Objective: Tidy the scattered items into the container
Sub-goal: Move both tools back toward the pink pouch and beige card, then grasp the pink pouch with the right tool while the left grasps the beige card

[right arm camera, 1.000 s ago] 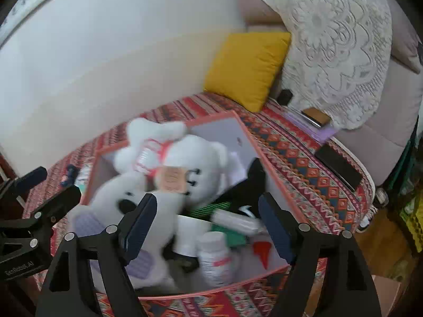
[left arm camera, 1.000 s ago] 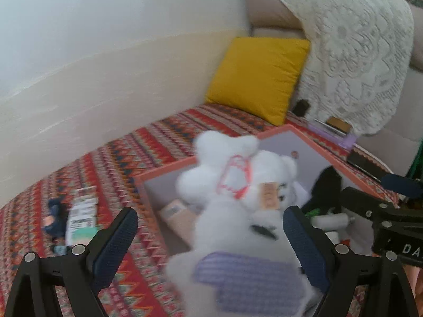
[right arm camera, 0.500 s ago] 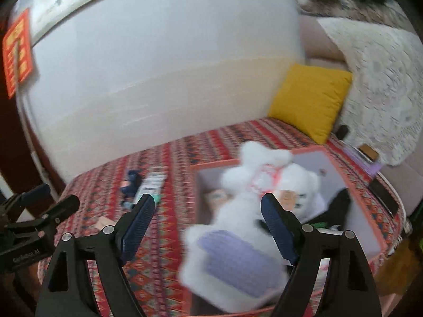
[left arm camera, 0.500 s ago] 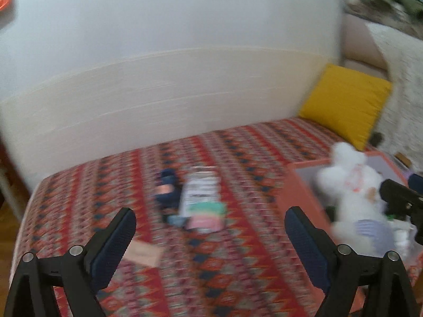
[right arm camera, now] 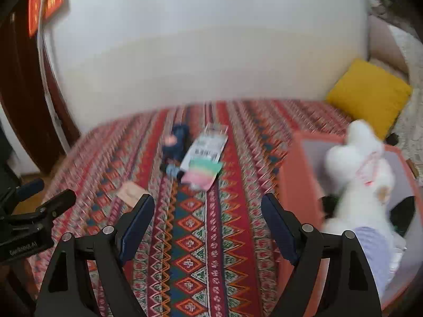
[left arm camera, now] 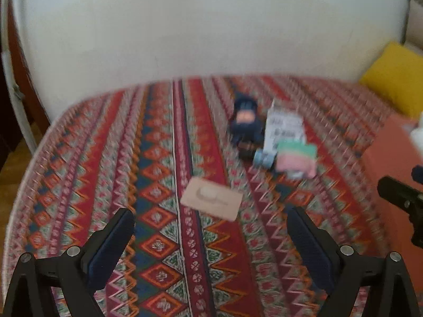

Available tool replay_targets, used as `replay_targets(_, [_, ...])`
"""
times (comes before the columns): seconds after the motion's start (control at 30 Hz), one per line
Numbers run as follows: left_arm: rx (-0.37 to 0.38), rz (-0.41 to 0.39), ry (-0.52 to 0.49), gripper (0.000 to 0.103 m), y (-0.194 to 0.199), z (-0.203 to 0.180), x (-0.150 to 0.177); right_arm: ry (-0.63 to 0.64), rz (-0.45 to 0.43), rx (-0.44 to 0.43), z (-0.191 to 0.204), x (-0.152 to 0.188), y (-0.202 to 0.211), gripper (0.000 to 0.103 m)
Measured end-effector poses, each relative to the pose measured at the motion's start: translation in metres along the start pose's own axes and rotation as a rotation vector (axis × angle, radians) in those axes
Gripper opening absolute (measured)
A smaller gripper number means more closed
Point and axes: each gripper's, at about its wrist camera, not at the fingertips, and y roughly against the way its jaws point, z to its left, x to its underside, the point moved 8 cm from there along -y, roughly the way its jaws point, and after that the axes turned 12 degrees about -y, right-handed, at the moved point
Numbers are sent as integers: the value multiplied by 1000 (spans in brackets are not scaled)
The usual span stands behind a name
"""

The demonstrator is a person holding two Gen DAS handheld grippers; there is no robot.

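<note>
Both grippers swung left off the orange box [right arm camera: 298, 174] with its white plush bear [right arm camera: 359, 179]. Left gripper [left arm camera: 211, 240] and right gripper [right arm camera: 208, 224] gape wide, empty. Tan card [left arm camera: 211, 202] lies just beyond the left one, long axis crosswise; white packet [left arm camera: 284, 129], dark-blue toy [left arm camera: 246, 124] farther right.

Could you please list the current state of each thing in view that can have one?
Left gripper: jaws open, empty.
Right gripper: jaws open, empty.
Orange box: open-topped, white plush toy sticking out.
Tan card: flat on the patterned blanket.
Dark blue toy: outside the box.
Pink-green packet: outside the box.
</note>
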Motion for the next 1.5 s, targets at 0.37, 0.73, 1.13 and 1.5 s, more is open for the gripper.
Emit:
replay_targets(0.37, [47, 115, -37, 97, -126, 0, 19, -25, 191, 6, -10, 13, -142, 86])
replay_targets(0.73, [105, 63, -167, 67, -149, -26, 5, -47, 193, 15, 3, 13, -228, 84])
replay_targets(1.13, [198, 14, -114, 0, -104, -28, 17, -12, 209, 25, -5, 35, -201, 63])
replay_targets(1.5, [217, -76, -122, 0, -25, -33, 18, -38, 233, -22, -23, 51, -132, 61])
